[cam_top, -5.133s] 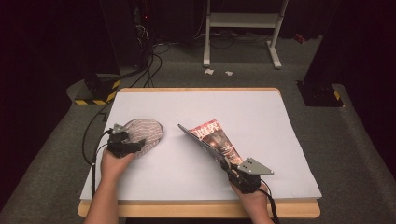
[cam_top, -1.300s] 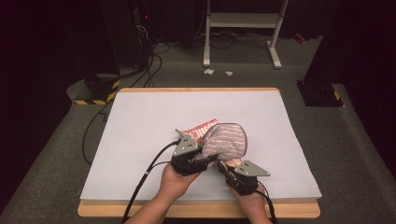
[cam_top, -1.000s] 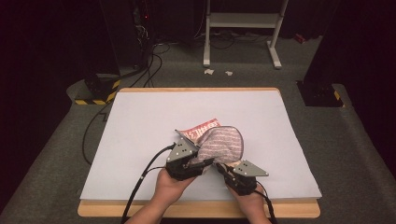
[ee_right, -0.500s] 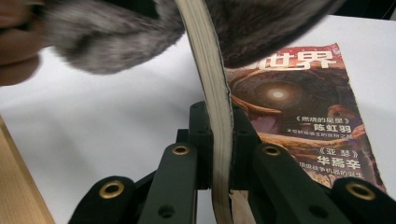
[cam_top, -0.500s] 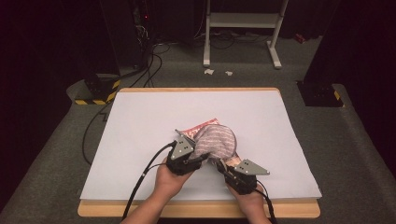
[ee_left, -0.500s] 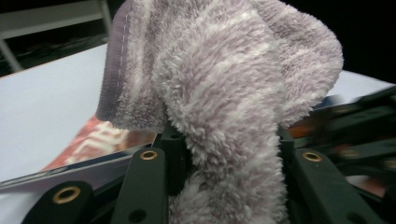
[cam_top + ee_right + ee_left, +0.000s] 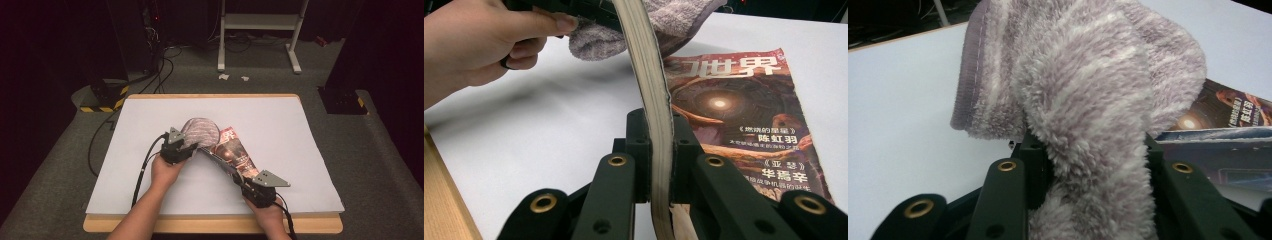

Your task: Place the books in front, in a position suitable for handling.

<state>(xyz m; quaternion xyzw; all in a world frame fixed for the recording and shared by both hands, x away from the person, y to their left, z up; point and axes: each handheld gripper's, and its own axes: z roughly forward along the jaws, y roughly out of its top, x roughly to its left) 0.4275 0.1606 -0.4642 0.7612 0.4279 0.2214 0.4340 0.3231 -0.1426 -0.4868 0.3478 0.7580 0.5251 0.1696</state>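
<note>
The left tool, pinching the fluffy striped cloth, has shifted left; the right tool clamps the glossy magazine's curved edge.

White table cover; metal stand beyond.

One fluffy grey-pink cloth, one magazine with a reddish cover, two hand-held tongs, left tongs and right tongs, two hands, one white surface, two paper scraps on the floor
</note>
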